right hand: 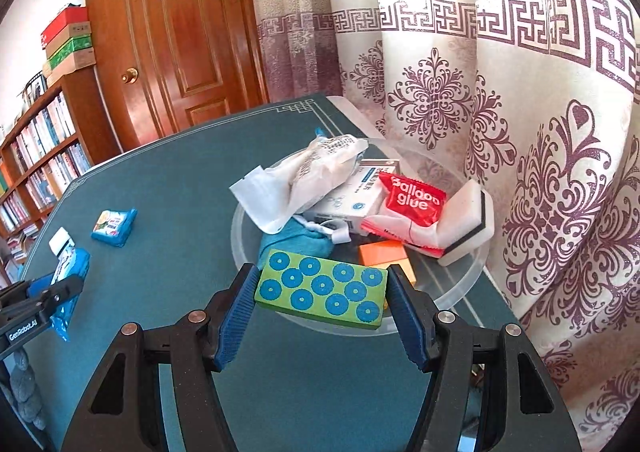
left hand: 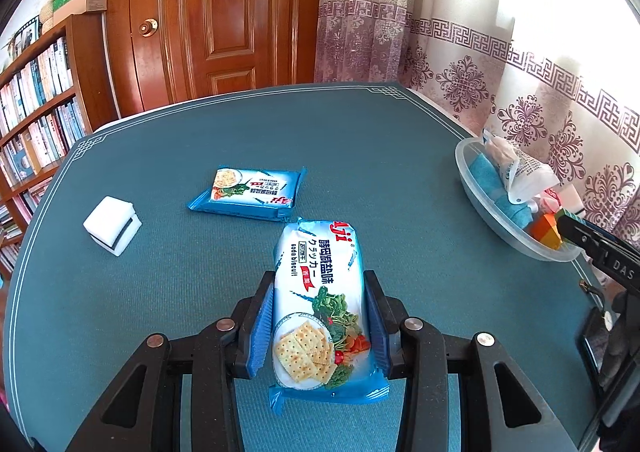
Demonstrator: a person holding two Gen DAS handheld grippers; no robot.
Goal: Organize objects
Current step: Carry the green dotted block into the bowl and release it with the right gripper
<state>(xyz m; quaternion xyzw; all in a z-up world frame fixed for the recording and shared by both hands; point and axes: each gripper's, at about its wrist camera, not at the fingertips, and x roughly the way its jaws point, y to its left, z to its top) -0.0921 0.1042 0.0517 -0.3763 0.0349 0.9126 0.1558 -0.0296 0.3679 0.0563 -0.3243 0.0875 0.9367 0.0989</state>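
Above the teal table (left hand: 360, 139), I am clamping a cracker pack (left hand: 320, 308) in my left gripper (left hand: 318, 326) and gripping a green dotted block (right hand: 322, 294) in my right gripper (right hand: 320, 316) beside the clear bowl (right hand: 460, 288).

orange block (right hand: 383, 254) half hidden, book spines (left hand: 38, 119) illegible

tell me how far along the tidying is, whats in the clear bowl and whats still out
Done: the clear bowl already holds a red packet, a white sponge, a tissue pack and more. In hand: the left gripper grips a cracker pack; the right gripper holds a green block at the bowl. Left on the table: another cracker pack and a second sponge.
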